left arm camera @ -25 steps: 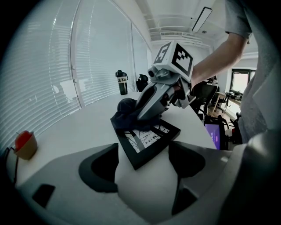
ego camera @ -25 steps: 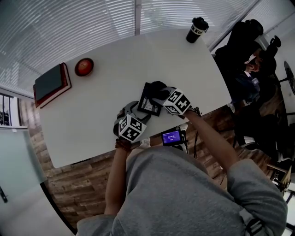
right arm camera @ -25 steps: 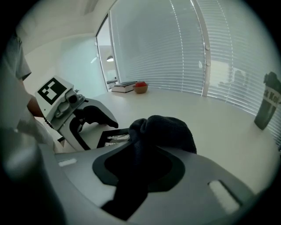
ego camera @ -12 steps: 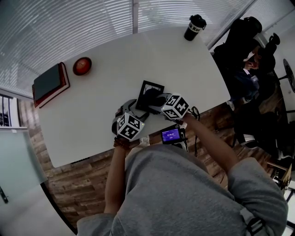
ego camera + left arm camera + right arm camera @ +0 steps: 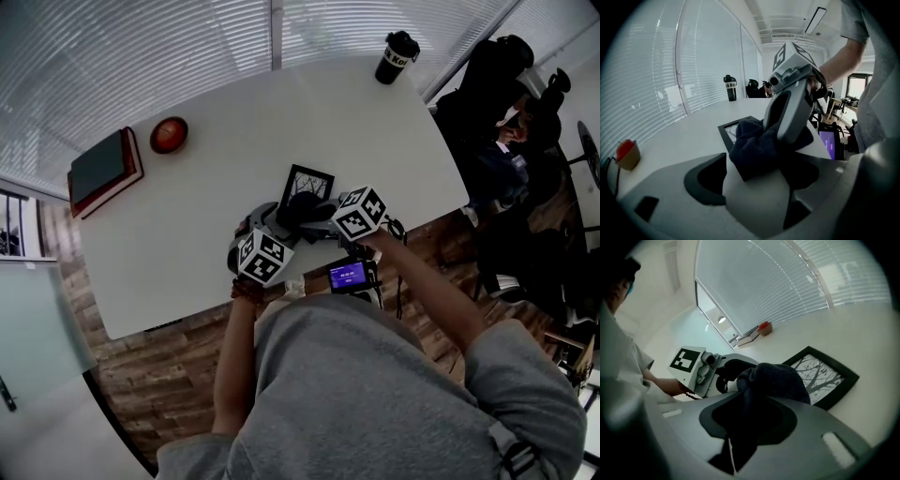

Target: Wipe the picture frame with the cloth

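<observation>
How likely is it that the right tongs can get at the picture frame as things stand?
Probably yes. The right tongs, shut on the cloth, sit at the near edge of the picture frame; nothing lies between.

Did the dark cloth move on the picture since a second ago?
Yes. The cloth slid down the picture frame toward the person, ending farther from the cup at the table's far edge.
</observation>
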`<move>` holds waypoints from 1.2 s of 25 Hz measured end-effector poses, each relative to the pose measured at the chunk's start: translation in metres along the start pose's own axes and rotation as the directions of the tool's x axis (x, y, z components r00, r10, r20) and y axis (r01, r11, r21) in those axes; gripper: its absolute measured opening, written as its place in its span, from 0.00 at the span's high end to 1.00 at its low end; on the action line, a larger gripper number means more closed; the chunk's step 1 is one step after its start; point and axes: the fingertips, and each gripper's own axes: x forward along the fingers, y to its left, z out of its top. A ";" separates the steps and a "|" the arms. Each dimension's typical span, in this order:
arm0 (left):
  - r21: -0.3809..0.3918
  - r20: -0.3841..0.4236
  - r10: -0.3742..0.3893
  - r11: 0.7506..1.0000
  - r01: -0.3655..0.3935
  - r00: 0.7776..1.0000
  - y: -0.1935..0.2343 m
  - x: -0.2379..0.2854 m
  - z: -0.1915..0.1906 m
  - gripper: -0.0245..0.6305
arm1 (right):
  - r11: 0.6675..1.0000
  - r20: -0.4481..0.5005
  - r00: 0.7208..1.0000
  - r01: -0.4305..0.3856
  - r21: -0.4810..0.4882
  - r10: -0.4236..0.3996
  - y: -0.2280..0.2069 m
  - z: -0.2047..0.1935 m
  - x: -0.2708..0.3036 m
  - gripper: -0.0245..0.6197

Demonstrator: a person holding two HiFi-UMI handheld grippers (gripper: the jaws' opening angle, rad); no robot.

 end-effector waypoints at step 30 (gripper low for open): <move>-0.001 0.008 -0.001 1.000 0.001 1.000 -0.001 -0.001 0.003 0.41 | 0.992 0.397 0.913 0.120 -0.044 -0.093 -0.056 0.138 -0.101 0.80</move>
